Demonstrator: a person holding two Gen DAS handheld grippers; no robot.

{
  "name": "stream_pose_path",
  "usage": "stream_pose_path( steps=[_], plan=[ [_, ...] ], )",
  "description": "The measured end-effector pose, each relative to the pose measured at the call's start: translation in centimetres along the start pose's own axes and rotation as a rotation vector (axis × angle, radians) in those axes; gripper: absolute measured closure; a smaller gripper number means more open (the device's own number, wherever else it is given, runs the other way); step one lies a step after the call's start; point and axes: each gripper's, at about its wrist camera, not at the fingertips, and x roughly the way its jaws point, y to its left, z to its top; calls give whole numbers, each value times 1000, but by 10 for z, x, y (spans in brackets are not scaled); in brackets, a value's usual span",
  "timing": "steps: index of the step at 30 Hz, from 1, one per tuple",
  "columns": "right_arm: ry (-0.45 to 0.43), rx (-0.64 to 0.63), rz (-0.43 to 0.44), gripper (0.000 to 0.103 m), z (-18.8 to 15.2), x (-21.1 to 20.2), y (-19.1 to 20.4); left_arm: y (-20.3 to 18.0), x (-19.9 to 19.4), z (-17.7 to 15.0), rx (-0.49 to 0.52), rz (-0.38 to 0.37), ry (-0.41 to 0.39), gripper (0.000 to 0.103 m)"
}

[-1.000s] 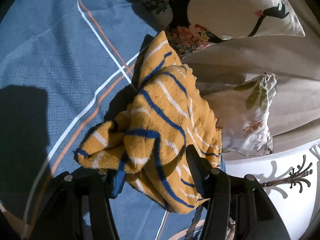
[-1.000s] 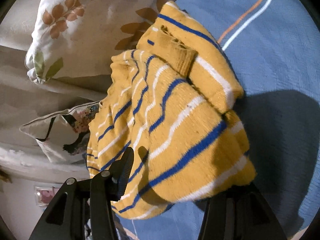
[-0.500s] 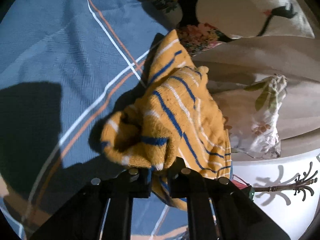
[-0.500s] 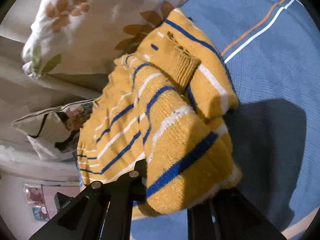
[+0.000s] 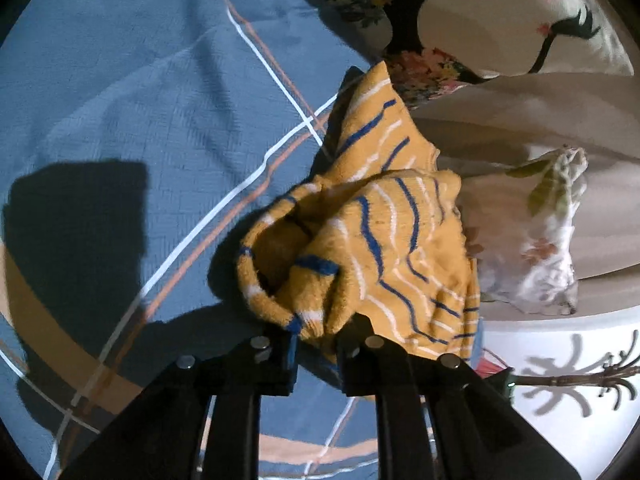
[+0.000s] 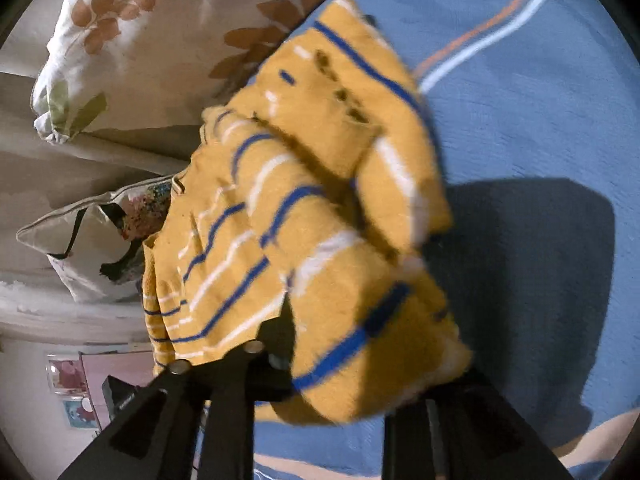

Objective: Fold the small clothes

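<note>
A small mustard-yellow knit sweater (image 5: 380,240) with blue and white stripes lies bunched on the blue bedsheet (image 5: 140,100). My left gripper (image 5: 318,344) pinches its near rolled edge; the jaws stand narrow and are opening slightly, with cloth pressed between them. In the right wrist view the sweater (image 6: 304,208) is blurred and drapes over my right gripper (image 6: 352,368). A thick fold sits between its jaws, which are opening. The right-hand finger is hidden under the cloth.
A cream floral pillow (image 5: 500,8) and a leaf-print pillow (image 5: 548,240) lie on a beige blanket (image 5: 520,120) right behind the sweater. The leaf pillow (image 6: 160,20) fills the right view's upper left. Blue sheet (image 6: 540,120) with white and orange lines stretches away.
Both grippers went from wide open around the sweater's near edge to closed on it. The cloth has bunched up and the left gripper has shifted, drawing its edge along.
</note>
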Motion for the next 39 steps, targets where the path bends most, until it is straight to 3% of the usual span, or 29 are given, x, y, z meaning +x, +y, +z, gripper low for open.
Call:
stream_pose_path(
  steps=[3,6,9,12,15,19,21,23,26,30,35,37,39],
  plan=[
    [-13,-59,-3,74,-7,-25,-5,2,-21,-3,40,-28,-25,83],
    [-72,-136,-41,74,-8,-57,2,3,-43,-2,81,12,-63,81],
    [-159,-252,-81,72,-5,-78,29,-14,-66,-1,160,26,-120,81],
    [-178,-360,-68,72,3,-73,64,-50,-71,-1,271,-38,-128,75],
    [-134,-439,-77,72,14,-40,92,-91,-42,1,387,-78,-72,64],
    [-59,-524,-166,72,35,18,108,-123,18,6,496,-44,18,64],
    [-43,-556,-232,72,48,40,109,-131,49,15,544,5,50,64],
    [-53,-556,-266,73,61,46,102,-130,66,30,579,87,27,64],
    [-73,-495,-250,76,84,44,93,-115,79,69,529,205,-40,65],
    [-108,-413,-209,76,101,33,84,-82,59,114,375,185,-108,65],
    [-171,-360,-184,73,102,1,72,-52,24,135,283,136,-145,65],
    [-205,-343,-186,59,99,-15,70,-46,16,136,272,130,-148,63],
    [-227,-314,-159,54,94,-35,61,-38,9,131,271,114,-137,58]
  ],
)
